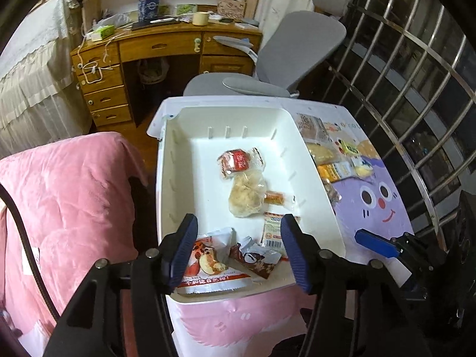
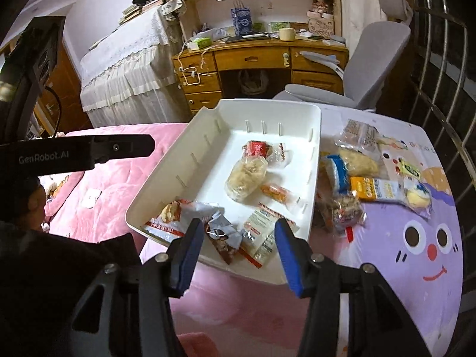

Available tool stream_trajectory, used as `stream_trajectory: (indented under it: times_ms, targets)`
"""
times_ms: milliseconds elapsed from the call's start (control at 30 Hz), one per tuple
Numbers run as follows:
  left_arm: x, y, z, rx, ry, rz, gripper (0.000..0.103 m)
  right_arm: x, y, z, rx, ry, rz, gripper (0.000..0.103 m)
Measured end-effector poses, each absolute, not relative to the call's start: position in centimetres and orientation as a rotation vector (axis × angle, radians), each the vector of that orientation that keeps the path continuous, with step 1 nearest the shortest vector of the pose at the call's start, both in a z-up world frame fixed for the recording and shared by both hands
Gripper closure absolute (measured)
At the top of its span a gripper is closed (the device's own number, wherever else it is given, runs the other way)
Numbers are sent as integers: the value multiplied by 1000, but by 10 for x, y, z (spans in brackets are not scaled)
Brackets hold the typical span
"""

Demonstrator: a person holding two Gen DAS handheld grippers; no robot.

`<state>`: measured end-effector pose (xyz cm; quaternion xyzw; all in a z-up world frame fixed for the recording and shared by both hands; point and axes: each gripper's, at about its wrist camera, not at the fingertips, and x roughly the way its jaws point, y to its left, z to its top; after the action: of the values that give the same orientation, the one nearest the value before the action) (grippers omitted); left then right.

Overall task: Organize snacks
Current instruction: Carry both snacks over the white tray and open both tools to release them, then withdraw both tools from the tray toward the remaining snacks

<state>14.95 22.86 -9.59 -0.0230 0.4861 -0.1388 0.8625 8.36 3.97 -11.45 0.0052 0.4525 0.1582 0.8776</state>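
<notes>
A white plastic bin [image 1: 178, 178] [image 2: 166, 184] stands on the table and holds several snacks. At its middle are a red packet [image 1: 236, 162], a round pastry in clear wrap [image 1: 245, 196] [image 2: 245, 178] and a small orange bar [image 1: 273, 197]. Along its near side lie a red-and-white apple packet [image 1: 208, 264], a brown packet [image 2: 223, 238] and a white packet [image 2: 261, 232]. My left gripper [image 1: 238, 221] hovers open above that near side, nothing between its pads. My right gripper [image 2: 238, 226] is open over the same packets, also empty. Several loose snacks [image 2: 374, 192] [image 1: 336, 169] lie right of the bin.
The table cover shows a purple cartoon face [image 2: 425, 238]. A pink blanket [image 1: 65, 196] lies left of the bin. Behind stand a grey office chair [image 1: 291, 53] and a cluttered wooden desk [image 1: 166, 47]. Metal window bars [image 1: 416, 59] close the right side.
</notes>
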Motion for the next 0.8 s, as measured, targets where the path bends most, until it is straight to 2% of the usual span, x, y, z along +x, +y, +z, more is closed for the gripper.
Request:
stream_trajectory:
  times_ms: [167, 233, 333, 433, 800]
  targets:
    - [148, 213, -99, -19, 1039, -320, 37, 74, 31, -117, 25, 966, 284, 53]
    - [147, 205, -98, -8, 1039, -336, 29, 73, 27, -116, 28, 968, 267, 53]
    - [145, 190, -98, 13, 1039, -356, 23, 71, 17, -118, 37, 983, 234, 51]
    - [145, 178, -100, 35, 1054, -360, 22, 66, 7, -121, 42, 995, 211, 51]
    - [140, 116, -102, 61, 1091, -358, 18, 53, -47, -126, 68, 1026, 175, 40]
